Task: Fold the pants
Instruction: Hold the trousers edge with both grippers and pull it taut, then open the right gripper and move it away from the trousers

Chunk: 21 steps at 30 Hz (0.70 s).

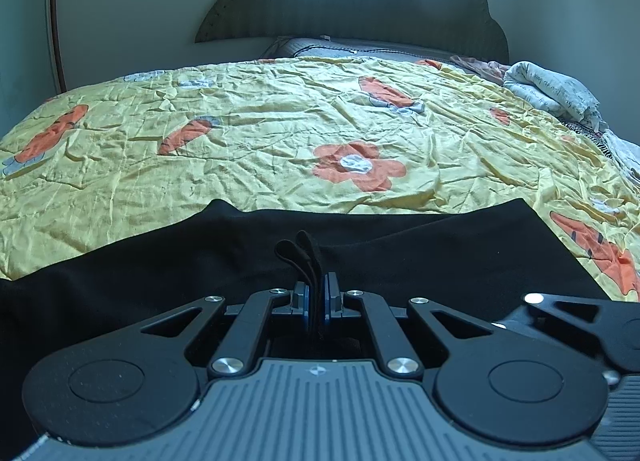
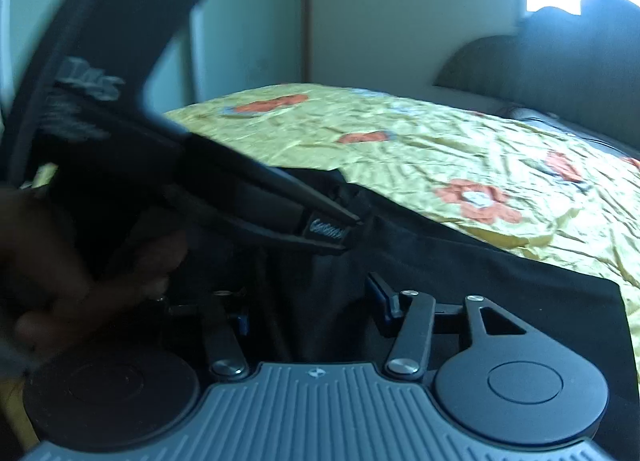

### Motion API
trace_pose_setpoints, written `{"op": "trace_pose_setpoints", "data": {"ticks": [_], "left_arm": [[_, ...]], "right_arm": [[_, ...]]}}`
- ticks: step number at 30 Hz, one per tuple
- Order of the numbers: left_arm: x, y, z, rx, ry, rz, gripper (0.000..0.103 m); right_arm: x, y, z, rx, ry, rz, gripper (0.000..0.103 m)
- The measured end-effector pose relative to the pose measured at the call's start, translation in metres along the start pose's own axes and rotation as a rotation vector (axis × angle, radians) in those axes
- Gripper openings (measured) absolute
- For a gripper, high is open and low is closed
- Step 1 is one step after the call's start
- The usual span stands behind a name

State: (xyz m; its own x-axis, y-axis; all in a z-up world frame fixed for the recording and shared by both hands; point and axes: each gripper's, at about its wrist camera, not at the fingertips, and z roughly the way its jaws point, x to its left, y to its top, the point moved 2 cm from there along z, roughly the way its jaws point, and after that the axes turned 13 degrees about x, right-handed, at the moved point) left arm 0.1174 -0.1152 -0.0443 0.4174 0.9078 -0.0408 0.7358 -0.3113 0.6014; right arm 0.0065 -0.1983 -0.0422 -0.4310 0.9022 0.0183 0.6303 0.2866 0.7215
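Observation:
Black pants lie spread across the near part of the bed. My left gripper is shut on a raised fold of the pants, and a loop of the cloth sticks up past its pads. The right wrist view shows that same left gripper from the side, its tips pinching the pants. Just below it my right gripper stands open. Its blue pads are apart, with dark cloth lying loose between them. A hand grips the left tool's handle at the left edge, blurred.
A crumpled yellow quilt with orange flowers covers the bed. A dark scalloped headboard and a grey pillow are at the far end. Bundled white bedding lies at the far right. Walls stand to the left.

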Motion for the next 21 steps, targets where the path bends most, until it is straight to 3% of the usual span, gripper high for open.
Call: {"op": "trace_pose_setpoints", "data": {"ticks": [4,9,14,15,17,19,21], "left_arm": [[0.001,-0.001,-0.001,-0.004,-0.003,-0.006,0.007],[0.001,-0.001,0.000,0.000,0.000,-0.008,0.007],[0.001,-0.002,0.004,0.016,0.008,-0.011,0.008],[0.001,-0.001,0.004,0.019,0.010,-0.014,0.011],[0.002,-0.001,0.005,0.023,0.032,-0.023,0.021],[0.002,-0.001,0.003,0.023,0.043,-0.032,0.030],[0.002,0.000,0.001,0.022,0.049,-0.038,0.034]], "right_arm": [[-0.015,-0.008,-0.021,0.026,0.003,-0.049,0.053],[-0.055,-0.017,-0.052,0.032,0.028,0.003,0.053],[-0.102,-0.022,-0.064,-0.006,-0.096,0.090,0.054],[-0.110,-0.024,-0.066,-0.021,-0.145,0.119,0.056],[-0.129,-0.025,-0.062,-0.029,-0.278,0.161,0.079],[-0.152,-0.027,-0.054,-0.013,-0.377,0.213,0.081],[-0.174,-0.032,-0.046,0.021,-0.396,0.272,0.081]]}}
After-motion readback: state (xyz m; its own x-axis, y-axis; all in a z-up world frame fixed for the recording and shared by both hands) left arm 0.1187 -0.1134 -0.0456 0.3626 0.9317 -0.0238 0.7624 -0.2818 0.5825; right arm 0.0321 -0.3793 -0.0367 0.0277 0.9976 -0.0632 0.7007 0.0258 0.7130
